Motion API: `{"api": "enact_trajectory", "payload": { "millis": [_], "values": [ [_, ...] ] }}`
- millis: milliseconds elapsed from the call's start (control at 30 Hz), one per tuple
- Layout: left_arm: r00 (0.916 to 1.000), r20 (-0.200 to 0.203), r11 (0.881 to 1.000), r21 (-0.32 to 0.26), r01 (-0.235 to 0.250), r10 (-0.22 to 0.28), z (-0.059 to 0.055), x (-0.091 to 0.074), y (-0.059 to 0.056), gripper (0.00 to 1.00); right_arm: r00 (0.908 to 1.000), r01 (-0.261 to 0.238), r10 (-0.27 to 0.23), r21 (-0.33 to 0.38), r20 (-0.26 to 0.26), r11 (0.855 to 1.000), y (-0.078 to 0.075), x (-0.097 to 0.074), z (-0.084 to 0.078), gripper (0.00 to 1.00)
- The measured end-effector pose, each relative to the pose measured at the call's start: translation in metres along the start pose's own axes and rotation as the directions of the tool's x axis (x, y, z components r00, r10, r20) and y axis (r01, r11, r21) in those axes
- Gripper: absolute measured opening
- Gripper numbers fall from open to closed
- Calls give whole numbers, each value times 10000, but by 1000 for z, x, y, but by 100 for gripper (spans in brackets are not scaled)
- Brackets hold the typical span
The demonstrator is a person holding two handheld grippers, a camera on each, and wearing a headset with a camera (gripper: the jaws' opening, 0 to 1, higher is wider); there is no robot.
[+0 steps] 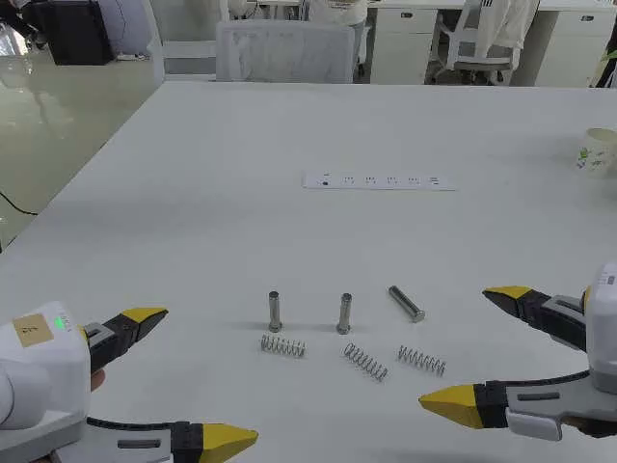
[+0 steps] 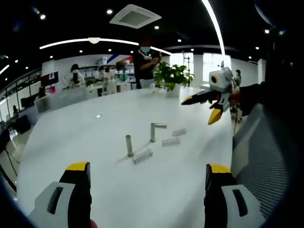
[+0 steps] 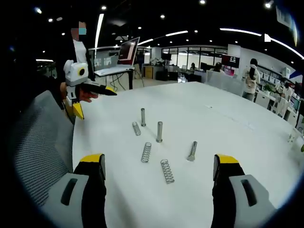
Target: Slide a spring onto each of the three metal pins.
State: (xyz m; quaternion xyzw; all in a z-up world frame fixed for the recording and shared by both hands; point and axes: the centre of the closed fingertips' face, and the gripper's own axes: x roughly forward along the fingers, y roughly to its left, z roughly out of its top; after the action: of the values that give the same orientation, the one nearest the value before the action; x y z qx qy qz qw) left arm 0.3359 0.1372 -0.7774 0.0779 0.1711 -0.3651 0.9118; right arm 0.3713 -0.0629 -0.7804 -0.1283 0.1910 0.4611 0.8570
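You have the broad white table (image 1: 289, 145) before you with the work laid out near its front edge, and no spring is on a pin, so I judge you are at the very first step: the reach for a spring. Your left gripper (image 1: 193, 378), black with yellow tips, hangs over the table at the left, its jaws spread wide with nothing between them. Your right gripper (image 1: 458, 345) hangs at the right, likewise spread and empty. Between them two short grey metal pins stand on end, the left upright pin (image 1: 275, 311) and the middle upright pin (image 1: 344, 313). The lying pin (image 1: 406, 303), of the same grey metal, rests on its side just to their right. Three small coiled wire springs lie flat close in front of the pins: the left spring (image 1: 282, 344), the middle spring (image 1: 365, 362) and the right spring (image 1: 421, 361), which is nearest your right gripper. Your next move calls for a light pinch across one spring's coils, leaving its bore free, then a turn upright and a straight lowering over a standing pin; the lying pin will likely want your other gripper to steady it
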Motion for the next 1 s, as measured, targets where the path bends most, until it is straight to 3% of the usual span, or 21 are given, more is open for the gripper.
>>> {"api": "enact_trajectory", "payload": {
  "millis": [1000],
  "values": [
    [10000,23,10000,3,27,-27,1,1,-2,98,9999,78,-77,67,-77,9999,-1,-1,-2,93]
  ]
}}
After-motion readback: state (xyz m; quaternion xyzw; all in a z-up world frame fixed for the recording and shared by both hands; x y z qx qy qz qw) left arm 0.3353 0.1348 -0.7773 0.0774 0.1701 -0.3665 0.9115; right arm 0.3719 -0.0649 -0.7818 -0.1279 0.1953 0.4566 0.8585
